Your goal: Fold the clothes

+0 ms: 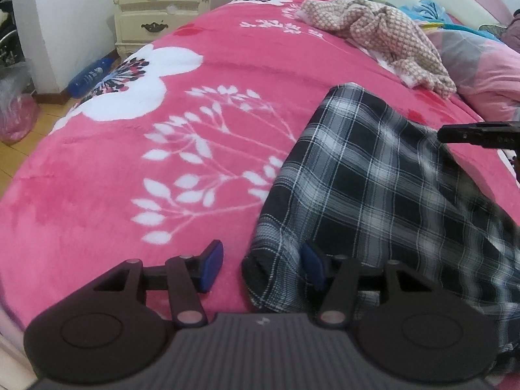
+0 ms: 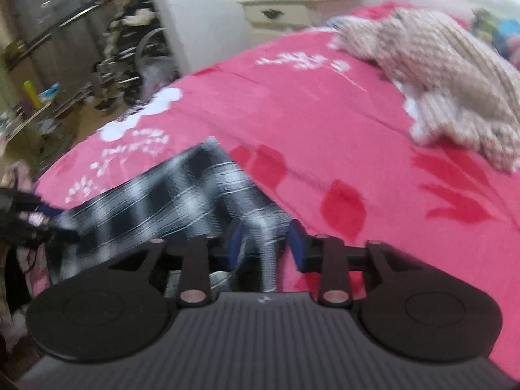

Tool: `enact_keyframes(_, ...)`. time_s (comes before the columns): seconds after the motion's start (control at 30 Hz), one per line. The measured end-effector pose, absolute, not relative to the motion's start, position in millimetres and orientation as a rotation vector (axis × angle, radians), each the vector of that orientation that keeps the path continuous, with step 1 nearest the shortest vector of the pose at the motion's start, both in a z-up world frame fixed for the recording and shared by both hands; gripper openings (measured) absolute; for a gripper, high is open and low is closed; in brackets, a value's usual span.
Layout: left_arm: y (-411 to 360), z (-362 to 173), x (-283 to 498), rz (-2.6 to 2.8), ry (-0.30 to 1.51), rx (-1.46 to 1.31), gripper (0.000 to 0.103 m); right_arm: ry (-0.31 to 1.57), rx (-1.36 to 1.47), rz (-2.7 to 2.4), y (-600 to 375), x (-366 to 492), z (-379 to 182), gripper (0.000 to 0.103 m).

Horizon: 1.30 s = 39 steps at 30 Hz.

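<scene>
A black-and-white plaid garment point(image 1: 373, 182) lies folded on the pink flowered bedspread point(image 1: 130, 169). My left gripper point(image 1: 261, 268) stands open at its near corner. The right blue pad rests on the cloth and the left pad is over bare bedspread. In the right wrist view, which is blurred, my right gripper point(image 2: 266, 245) is open around a raised fold of the plaid garment point(image 2: 156, 201), with small gaps beside the pads. One dark finger of the right gripper point(image 1: 471, 135) shows at the garment's far side. The left gripper point(image 2: 22, 217) appears dimly at the left edge.
A crumpled beige checked garment point(image 1: 380, 32) lies toward the head of the bed, beside a pink pillow point(image 1: 487, 78). A cream nightstand point(image 1: 162, 6) stands past the bed's far side, with a blue bottle point(image 1: 91, 76) on the wooden floor. Cluttered shelves point(image 2: 48, 65) fill the room's left.
</scene>
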State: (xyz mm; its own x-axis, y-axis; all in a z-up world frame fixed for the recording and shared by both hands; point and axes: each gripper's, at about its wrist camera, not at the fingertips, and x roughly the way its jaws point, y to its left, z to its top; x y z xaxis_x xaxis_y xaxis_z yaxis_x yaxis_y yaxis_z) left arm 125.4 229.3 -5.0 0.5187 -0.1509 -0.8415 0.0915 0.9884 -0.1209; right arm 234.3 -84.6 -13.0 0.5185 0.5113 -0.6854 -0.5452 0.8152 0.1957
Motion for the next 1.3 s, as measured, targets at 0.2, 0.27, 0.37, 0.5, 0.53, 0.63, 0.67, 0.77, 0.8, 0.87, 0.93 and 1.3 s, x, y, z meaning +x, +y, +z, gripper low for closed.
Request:
enact_keyframes(0.2, 226, 5, 125, -0.126, 0.987, -0.019, 0.056, 0.755, -0.268, 0.745, -59, 225, -25, 0.049)
enact_keyframes(0.27, 223, 15, 126, -0.123, 0.950, 0.017, 0.055, 0.756, -0.313, 0.749, -53, 227, -30, 0.049)
enact_keyframes(0.37, 214, 35, 132, -0.156, 0.882, 0.092, 0.056, 0.785, -0.310, 0.752, -53, 234, -35, 0.047)
enact_keyframes(0.5, 187, 54, 156, -0.311, 0.829, 0.200, 0.058, 0.808, -0.259, 0.751, -57, 239, -35, 0.026)
enact_keyframes(0.53, 177, 56, 166, -0.379, 0.818, 0.228, 0.060, 0.815, -0.248, 0.752, -58, 239, -35, 0.024)
enact_keyframes(0.63, 146, 54, 192, -0.621, 0.777, 0.321, 0.066, 0.839, -0.216, 0.764, -59, 243, -35, 0.011)
enact_keyframes(0.67, 134, 50, 200, -0.704, 0.756, 0.368, 0.066, 0.842, -0.197, 0.770, -60, 245, -35, 0.008)
enact_keyframes(0.77, 109, 36, 223, -0.849, 0.759, 0.484, 0.067, 0.834, -0.099, 0.792, -70, 247, -28, 0.006)
enact_keyframes(0.8, 103, 33, 230, -0.878, 0.766, 0.503, 0.067, 0.832, -0.051, 0.807, -75, 247, -27, 0.005)
enact_keyframes(0.87, 97, 29, 240, -0.920, 0.766, 0.526, 0.067, 0.829, 0.046, 0.837, -86, 249, -24, 0.005)
enact_keyframes(0.93, 93, 29, 246, -0.950, 0.750, 0.546, 0.067, 0.879, 0.222, 0.901, -99, 256, -28, 0.005)
enact_keyframes(1.3, 70, 11, 265, -1.045, 0.819, 0.591, 0.069, 1.320, 0.940, 0.805, -140, 310, -114, 0.014)
